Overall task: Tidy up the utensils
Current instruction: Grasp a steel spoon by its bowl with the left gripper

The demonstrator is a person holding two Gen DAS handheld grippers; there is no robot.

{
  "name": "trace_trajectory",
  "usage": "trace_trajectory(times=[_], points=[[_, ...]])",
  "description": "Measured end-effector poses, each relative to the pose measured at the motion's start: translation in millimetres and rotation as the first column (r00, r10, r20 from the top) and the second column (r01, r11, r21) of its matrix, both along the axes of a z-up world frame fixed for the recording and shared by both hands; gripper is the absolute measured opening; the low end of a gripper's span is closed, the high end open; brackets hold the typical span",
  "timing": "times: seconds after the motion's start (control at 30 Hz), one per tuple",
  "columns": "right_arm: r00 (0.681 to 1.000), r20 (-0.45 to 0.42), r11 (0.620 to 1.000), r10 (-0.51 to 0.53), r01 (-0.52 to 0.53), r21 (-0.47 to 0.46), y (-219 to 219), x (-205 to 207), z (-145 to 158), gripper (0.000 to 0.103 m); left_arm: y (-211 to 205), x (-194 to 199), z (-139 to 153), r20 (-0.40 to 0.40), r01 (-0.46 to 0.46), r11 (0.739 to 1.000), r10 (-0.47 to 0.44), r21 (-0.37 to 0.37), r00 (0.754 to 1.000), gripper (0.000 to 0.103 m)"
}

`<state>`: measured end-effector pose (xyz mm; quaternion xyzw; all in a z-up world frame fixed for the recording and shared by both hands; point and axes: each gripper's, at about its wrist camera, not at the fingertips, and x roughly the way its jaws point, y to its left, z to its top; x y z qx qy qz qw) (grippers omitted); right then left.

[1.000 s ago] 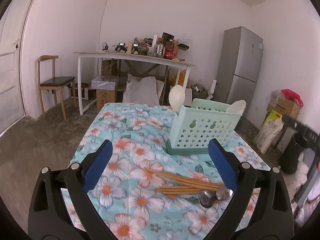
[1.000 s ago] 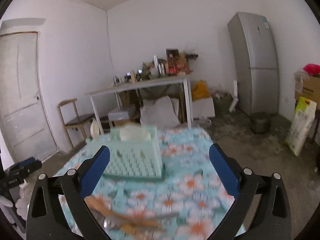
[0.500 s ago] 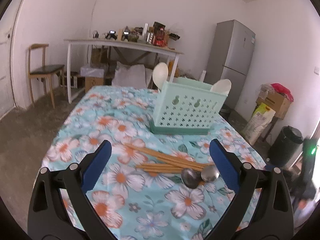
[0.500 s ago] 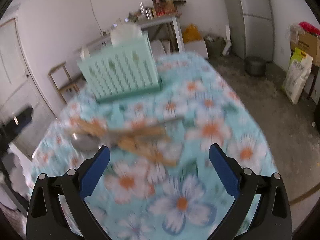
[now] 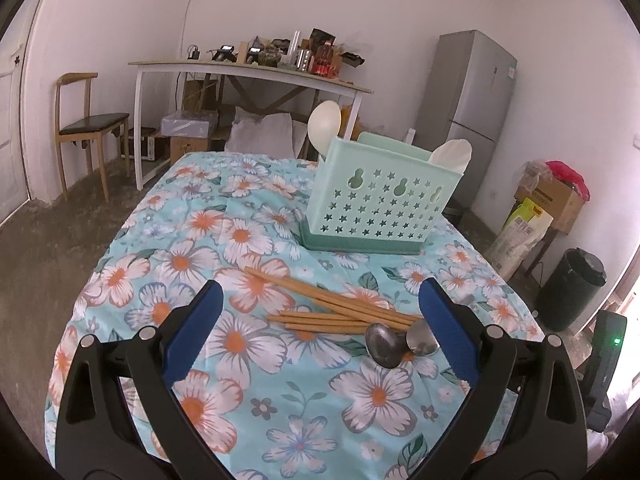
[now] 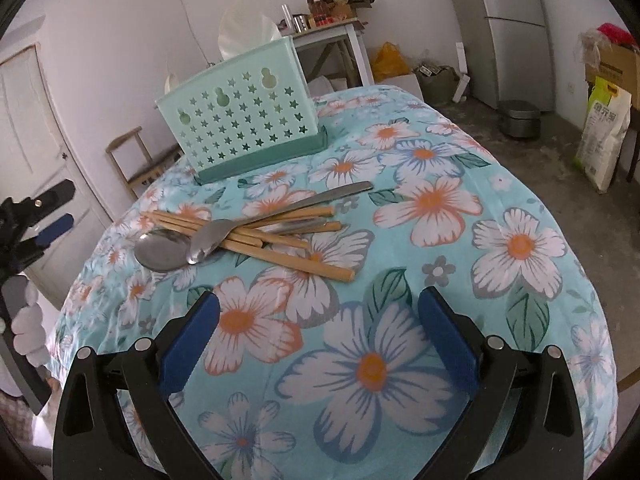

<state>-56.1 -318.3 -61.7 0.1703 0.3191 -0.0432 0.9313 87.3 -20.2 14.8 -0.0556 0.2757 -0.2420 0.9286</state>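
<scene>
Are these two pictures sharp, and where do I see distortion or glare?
Left wrist view: sharp; fisheye bends the walls and fridge, corners go black; the spoons show soft highlights. Right wrist view: also sharp around the chopsticks and mint basket; the tablecloth bulges like a dome; the nearest flowers look slightly soft; daylight is even, shadows faint.

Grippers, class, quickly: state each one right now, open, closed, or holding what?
Left gripper: open, holding nothing, above the floral tablecloth.
Right gripper: open, holding nothing, short of the wooden chopsticks.
</scene>
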Motion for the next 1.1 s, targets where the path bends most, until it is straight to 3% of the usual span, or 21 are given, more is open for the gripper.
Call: trace_trajectory(times=[0.57, 0.93, 1.1], points=[[1.000, 0.000, 0.999, 0.024, -0.024, -0.048, 2.5, 4.5, -3.1, 0.097, -12.2, 9.3, -14.7, -0.070, -0.016, 0.999, 0.018, 0.040, 0.997, 0.095], [1.000, 0.009, 1.000, 0.026, -0.025, -0.015, -1.9, 4.0, -2.7, 0.097, -21.3, 1.5, -14.7, -0.078, 0.029, 0.997, -0.023, 0.073, 0.997, 0.094], [0.999, 0.018, 1.000, 0.027, -0.027, 0.011, -5.5, 3.1, -2.2, 0.097, -24.6, -1.6, -16.6, -0.098, 0.053, 0.995, -0.045, 0.083, 0.994, 0.083]])
